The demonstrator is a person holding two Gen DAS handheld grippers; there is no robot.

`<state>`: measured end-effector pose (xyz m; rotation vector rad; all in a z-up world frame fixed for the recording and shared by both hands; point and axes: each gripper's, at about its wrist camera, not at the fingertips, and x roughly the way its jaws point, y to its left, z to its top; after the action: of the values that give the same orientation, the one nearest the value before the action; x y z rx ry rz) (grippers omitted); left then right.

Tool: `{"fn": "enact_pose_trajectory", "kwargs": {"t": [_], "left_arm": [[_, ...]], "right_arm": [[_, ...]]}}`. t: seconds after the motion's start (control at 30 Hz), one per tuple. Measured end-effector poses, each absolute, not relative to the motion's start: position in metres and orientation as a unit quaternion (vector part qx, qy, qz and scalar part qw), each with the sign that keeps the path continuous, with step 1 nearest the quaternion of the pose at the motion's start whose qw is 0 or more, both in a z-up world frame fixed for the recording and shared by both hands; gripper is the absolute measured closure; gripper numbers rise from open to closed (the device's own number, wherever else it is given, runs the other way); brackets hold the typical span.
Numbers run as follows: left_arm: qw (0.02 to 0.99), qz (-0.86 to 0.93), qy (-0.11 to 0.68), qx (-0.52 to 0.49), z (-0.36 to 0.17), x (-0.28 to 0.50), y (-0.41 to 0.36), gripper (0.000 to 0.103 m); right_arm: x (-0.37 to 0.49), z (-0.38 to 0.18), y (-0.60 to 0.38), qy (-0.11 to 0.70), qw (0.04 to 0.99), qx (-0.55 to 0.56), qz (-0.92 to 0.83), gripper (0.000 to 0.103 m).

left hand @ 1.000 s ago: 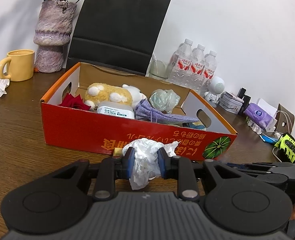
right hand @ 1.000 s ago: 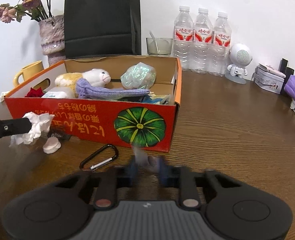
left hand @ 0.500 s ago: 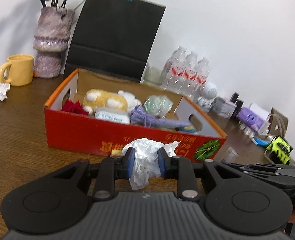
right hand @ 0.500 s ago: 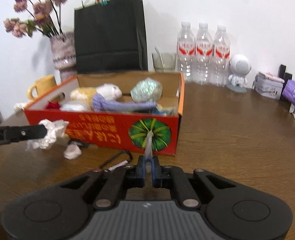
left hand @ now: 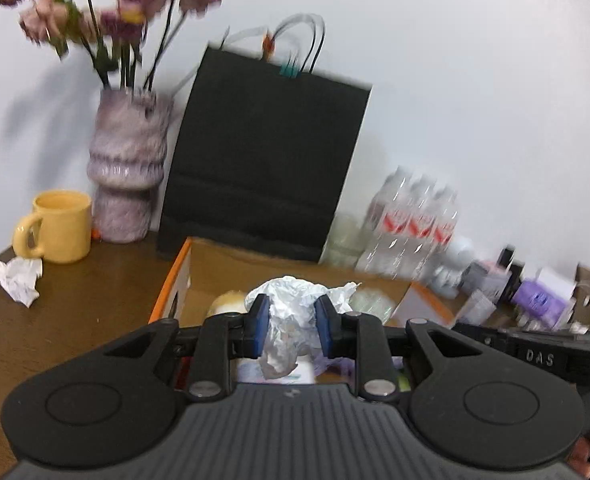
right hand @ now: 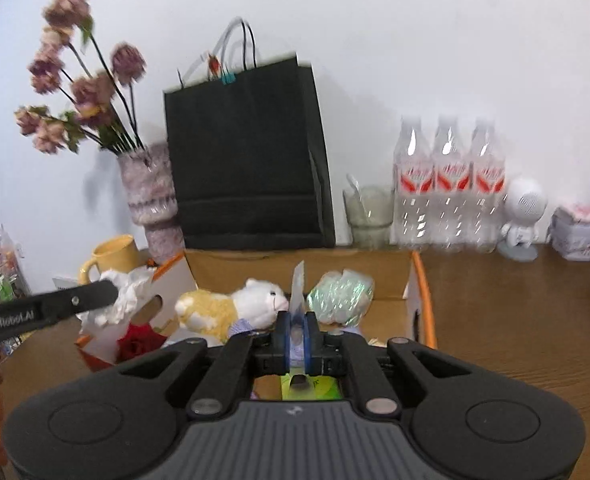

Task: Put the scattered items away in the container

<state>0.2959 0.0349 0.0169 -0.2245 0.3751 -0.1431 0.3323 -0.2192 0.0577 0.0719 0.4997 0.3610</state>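
A white wall backs the brown tabletop (right hand: 515,320). Only the right wrist view shows the plush toy (right hand: 231,304) in the cardboard box (right hand: 423,284) ahead of its jaws; only the left view shows a loose paper wad (left hand: 15,280) far left. The left gripper (left hand: 290,322), tilted slightly downward, clamps a crumpled tissue (left hand: 291,312) over the box. The right gripper (right hand: 295,338) pinches a thin clear packet (right hand: 298,284).

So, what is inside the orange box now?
In the box: a plush toy, a shiny wrapped bundle, a red flower, a purple cloth. The near part is covered by the right gripper.
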Motion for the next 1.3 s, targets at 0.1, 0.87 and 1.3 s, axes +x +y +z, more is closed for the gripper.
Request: {"fn": "enact_pose_trajectory", "kwargs": {"t": [0.1, 0.87, 1.3], "left_arm": [[0.972, -0.071, 0.200, -0.103, 0.009, 0.317, 0.039, 0.078], [0.972, -0.024, 0.223, -0.070, 0.002, 0.339, 0.030, 0.000], [0.971, -0.024, 0.227, -0.068, 0.006, 0.262, 0.035, 0.000]], "right_arm": [[0.355, 0.043, -0.210, 0.267, 0.948, 0.026, 0.173, 0.098], [0.382, 0.037, -0.209, 0.291, 0.948, 0.014, 0.129, 0.002], [0.304, 0.050, -0.237, 0.276, 0.956, 0.021, 0.102, 0.002]]}}
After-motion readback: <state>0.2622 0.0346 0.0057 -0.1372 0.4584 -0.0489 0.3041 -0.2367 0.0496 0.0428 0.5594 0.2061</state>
